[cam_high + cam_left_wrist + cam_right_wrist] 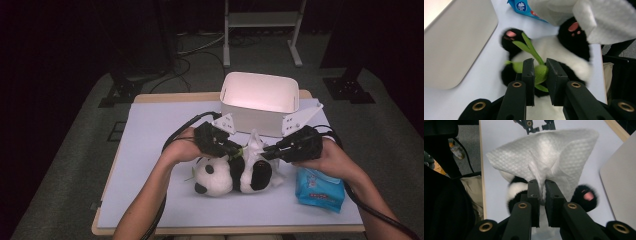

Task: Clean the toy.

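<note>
Centrally on the worktop [150,200] lies the plush panda [230,175]; the left gripper [540,72] clamps its green leaf sprig [537,71], the right gripper [541,191] pinches a white tissue [544,155] above it.

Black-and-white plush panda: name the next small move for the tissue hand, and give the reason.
Probably lower the white paper tissue onto the black-and-white plush panda and wipe. The right gripper is shut on the tissue, which hangs just above the toy, while the left gripper pins its green felt leaf sprig, steadying it.

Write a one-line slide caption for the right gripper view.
Right gripper pinches a white tissue above the panda toy.
</note>
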